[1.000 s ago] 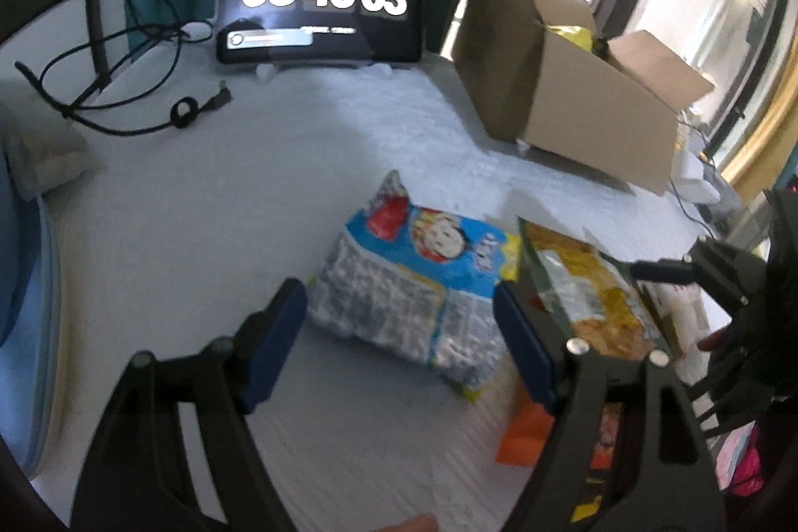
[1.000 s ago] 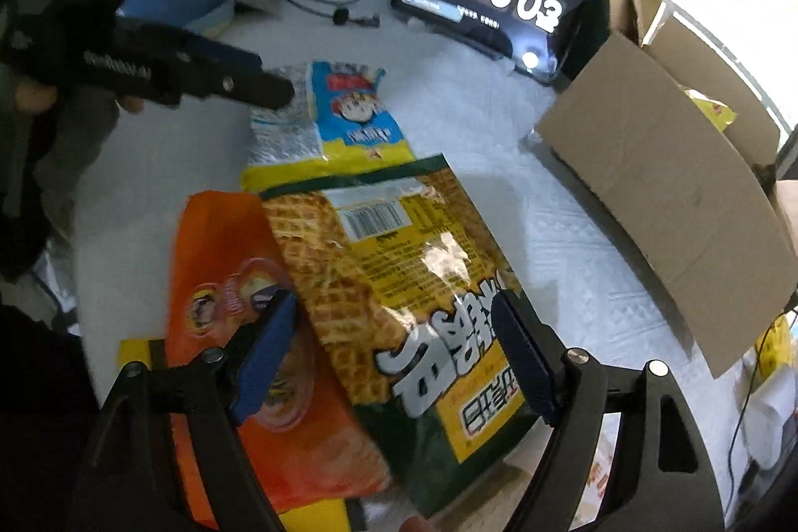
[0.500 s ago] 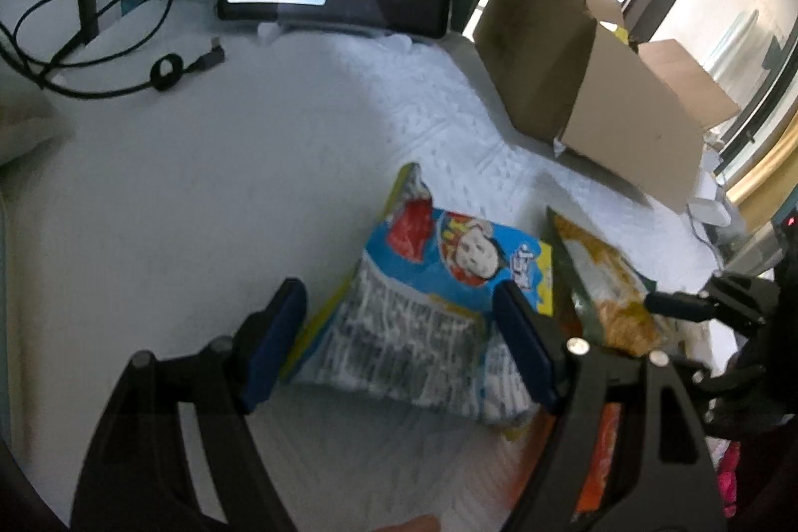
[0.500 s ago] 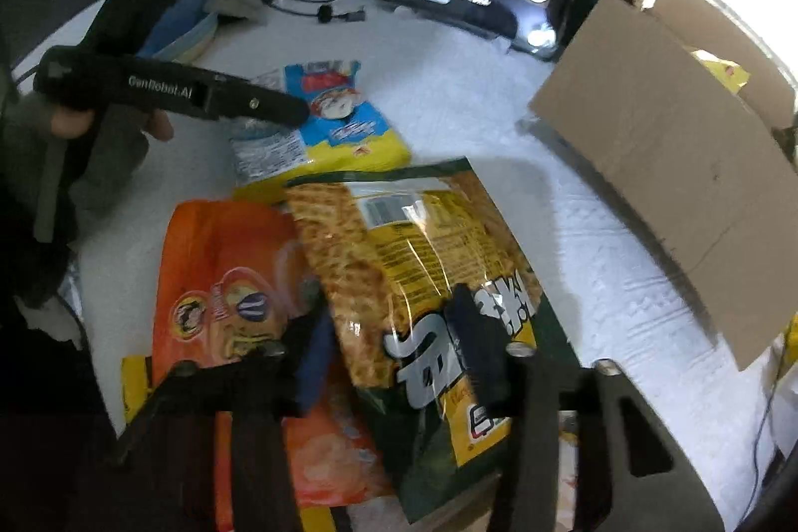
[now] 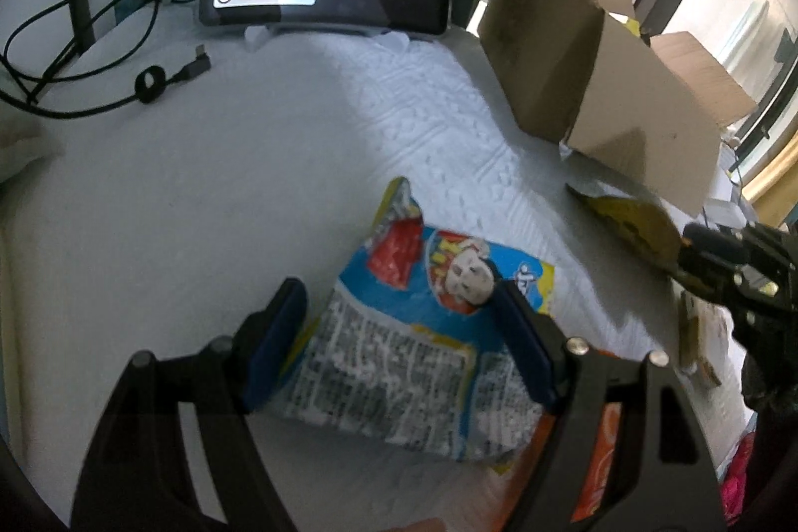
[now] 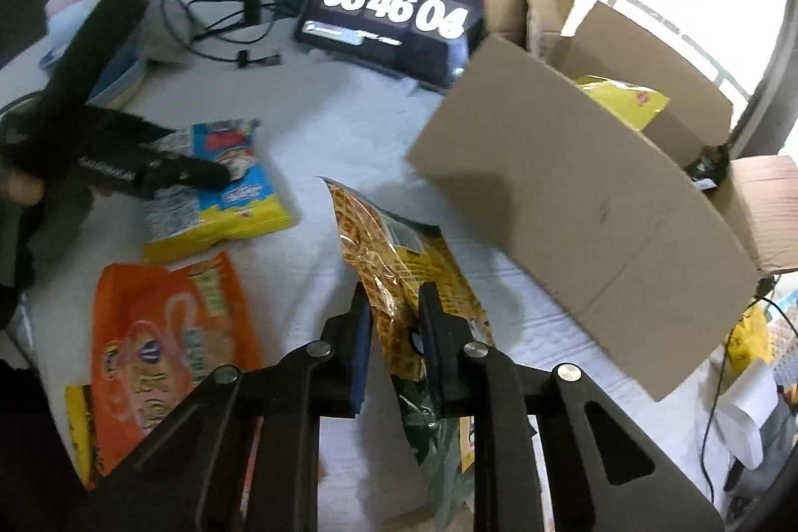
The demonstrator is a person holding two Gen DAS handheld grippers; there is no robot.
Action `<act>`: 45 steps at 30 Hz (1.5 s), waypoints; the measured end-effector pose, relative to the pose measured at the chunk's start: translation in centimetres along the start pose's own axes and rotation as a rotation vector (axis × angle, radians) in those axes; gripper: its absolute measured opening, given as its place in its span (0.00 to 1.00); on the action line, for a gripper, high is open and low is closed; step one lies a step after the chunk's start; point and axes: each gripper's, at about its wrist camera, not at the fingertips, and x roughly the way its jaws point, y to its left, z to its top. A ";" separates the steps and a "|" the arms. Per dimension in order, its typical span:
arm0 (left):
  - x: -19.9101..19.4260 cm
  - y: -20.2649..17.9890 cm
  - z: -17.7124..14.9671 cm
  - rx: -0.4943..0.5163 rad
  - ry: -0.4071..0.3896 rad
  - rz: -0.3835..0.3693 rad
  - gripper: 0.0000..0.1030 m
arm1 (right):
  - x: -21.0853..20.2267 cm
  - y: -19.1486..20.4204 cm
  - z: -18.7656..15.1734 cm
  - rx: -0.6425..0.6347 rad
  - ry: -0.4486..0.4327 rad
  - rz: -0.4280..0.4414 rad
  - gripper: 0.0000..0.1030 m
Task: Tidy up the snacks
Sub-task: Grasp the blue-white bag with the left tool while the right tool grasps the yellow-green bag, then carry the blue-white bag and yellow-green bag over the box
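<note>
Waffle bag (image 6: pixel 394 277) lower end hidden btwn right gripper (image 6: pixel 396 332) pads.

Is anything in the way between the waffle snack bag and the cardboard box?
Yes, a little. The right gripper, whose jaws have just been closing, pinches the waffle snack bag. The cardboard box has a big front flap hanging toward the bag, so the bag must go over it.

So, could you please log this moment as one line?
right gripper: jaws just closed, pinching green-and-yellow waffle snack bag | left gripper: jaws open over blue-and-yellow snack bag | brown cardboard box: open
</note>
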 end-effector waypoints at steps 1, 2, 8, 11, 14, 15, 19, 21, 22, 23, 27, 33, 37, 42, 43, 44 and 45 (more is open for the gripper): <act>0.1 0.0 0.1 -0.004 -0.001 -0.001 0.76 | 0.0 -0.5 0.0 0.010 -0.003 -0.005 0.20; 0.0 0.0 0.0 -0.007 -0.008 -0.002 0.76 | 0.0 -1.0 0.1 0.019 -0.008 -0.013 0.20; 0.0 0.0 -0.1 -0.004 -0.011 -0.005 0.76 | 1.2 -2.9 -0.2 0.040 -0.001 -0.081 0.49; -0.2 0.2 -0.2 -0.004 -0.006 -0.032 0.75 | 2.0 -3.6 -0.5 0.057 0.018 -0.075 0.48; -0.2 0.5 -0.3 -0.020 -0.004 -0.077 0.75 | 2.7 -3.9 -0.9 0.063 0.041 -0.061 0.20; -0.3 0.5 -0.4 -0.020 -0.008 -0.087 0.73 | 2.8 -3.8 -1.0 0.057 0.041 -0.066 0.17; -0.4 0.1 -0.9 -0.027 -0.010 -0.103 0.55 | 1.5 -2.8 -0.8 0.017 0.001 -0.047 0.12; -0.4 -0.1 -0.9 -0.041 -0.002 -0.134 0.47 | 0.4 -2.1 -0.3 -0.001 -0.027 -0.022 0.12; -0.4 -0.1 -1.0 -0.049 0.004 -0.152 0.44 | -0.2 -1.5 0.0 -0.015 -0.040 -0.013 0.12; -0.3 -0.3 -1.0 -0.051 0.008 -0.164 0.44 | -0.6 -1.1 0.1 -0.024 -0.050 -0.005 0.12; -0.1 -1.3 -1.2 -0.032 0.013 -0.183 0.43 | -1.0 0.6 0.7 -0.030 -0.061 0.074 0.12; 0.3 -2.7 -1.5 -0.014 0.019 -0.227 0.29 | 2.0 1.3 0.5 0.044 -0.019 0.143 0.12; -0.5 -3.2 -1.5 0.001 0.006 -0.233 0.21 | 1.5 1.1 0.7 0.057 -0.027 0.128 0.12; -2.2 -3.9 -1.4 0.001 -0.031 -0.266 0.20 | -0.1 0.4 0.7 0.064 -0.057 0.098 0.12; -2.5 -4.2 -1.3 0.008 -0.038 -0.266 0.20 | -0.7 0.3 0.7 0.061 -0.067 0.090 0.12; -2.9 -4.6 -1.2 0.013 -0.046 -0.261 0.20 | -1.2 0.1 0.7 0.058 -0.075 0.081 0.12; -3.2 -4.7 -1.0 0.015 -0.052 -0.262 0.19 | -1.7 -0.1 0.7 0.057 -0.084 0.073 0.12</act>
